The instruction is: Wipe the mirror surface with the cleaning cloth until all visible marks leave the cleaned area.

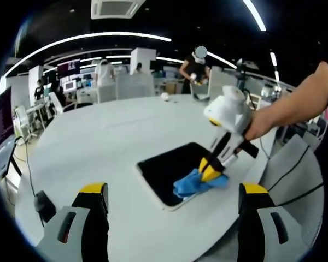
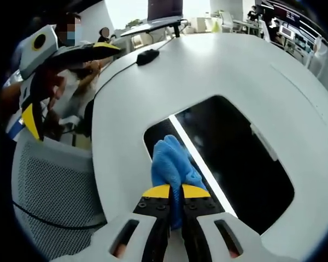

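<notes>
**A:** What's on the table?

**B:** A dark rectangular mirror with a pale frame and rounded corners (image 1: 172, 169) lies flat on a large white round table (image 1: 98, 142), near the edge. Nothing here holds anything, no box or tray. In the right gripper view the mirror (image 2: 235, 158) reflects a bright ceiling light as a thin white line.

**A:** And the cloth?

**B:** A crumpled bright blue cleaning cloth (image 1: 194, 183) sits on the mirror's near corner. The right gripper (image 1: 210, 170), white with yellow-tipped black jaws, has its jaws pressed together on the cloth. From its own camera, the right gripper (image 2: 175, 192) shows the cloth (image 2: 172, 164) bunched out ahead of the closed tips, resting on the glass.

**A:** How is it held?

**B:** A person's bare hand (image 1: 257, 123) grips the handle, forearm reaching in from the right, the tool angled down toward the mirror.

**A:** The other tool?

**B:** The left gripper (image 1: 172, 191) hangs back over the table edge, jaws wide apart, holding nothing. In the right gripper view, it (image 2: 44, 71) is raised beside a grey mesh chair (image 2: 54, 191). A black computer mouse (image 2: 147, 56) lies farther along the table.
</notes>
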The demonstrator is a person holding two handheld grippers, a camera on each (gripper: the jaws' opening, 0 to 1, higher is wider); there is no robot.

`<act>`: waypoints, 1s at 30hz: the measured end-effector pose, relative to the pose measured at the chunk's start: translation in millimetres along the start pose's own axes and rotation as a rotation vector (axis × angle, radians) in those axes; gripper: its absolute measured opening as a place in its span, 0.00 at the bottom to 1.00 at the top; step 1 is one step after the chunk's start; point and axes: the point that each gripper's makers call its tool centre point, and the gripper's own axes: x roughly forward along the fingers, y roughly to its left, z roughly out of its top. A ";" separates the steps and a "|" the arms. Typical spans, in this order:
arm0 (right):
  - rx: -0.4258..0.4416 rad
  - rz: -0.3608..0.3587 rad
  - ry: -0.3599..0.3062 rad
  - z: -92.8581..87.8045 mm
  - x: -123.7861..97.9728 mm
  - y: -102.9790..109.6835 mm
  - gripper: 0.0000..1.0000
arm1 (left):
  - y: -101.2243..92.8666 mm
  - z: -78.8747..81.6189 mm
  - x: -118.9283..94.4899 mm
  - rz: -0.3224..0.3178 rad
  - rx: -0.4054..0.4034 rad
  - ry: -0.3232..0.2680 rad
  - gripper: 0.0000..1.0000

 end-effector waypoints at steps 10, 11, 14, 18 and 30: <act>-0.017 0.007 0.009 -3.1 -1.9 0.0 0.01 | -1.8 0.7 3.2 -0.007 0.004 0.000 0.99; -0.015 0.008 0.011 -3.0 -1.8 -0.2 0.01 | -2.5 0.9 3.7 -0.007 0.006 0.001 0.99; -0.013 0.016 0.018 -2.9 -1.8 -0.2 0.01 | -3.1 0.8 3.8 -0.008 0.004 0.001 0.99; -0.024 0.021 0.032 -1.9 -1.6 -0.8 0.01 | -3.4 -0.6 3.0 -0.007 -0.001 0.002 0.99; 0.013 0.005 0.031 4.3 -0.1 -14.5 0.00 | -0.2 -11.9 0.9 0.003 -0.027 0.017 0.99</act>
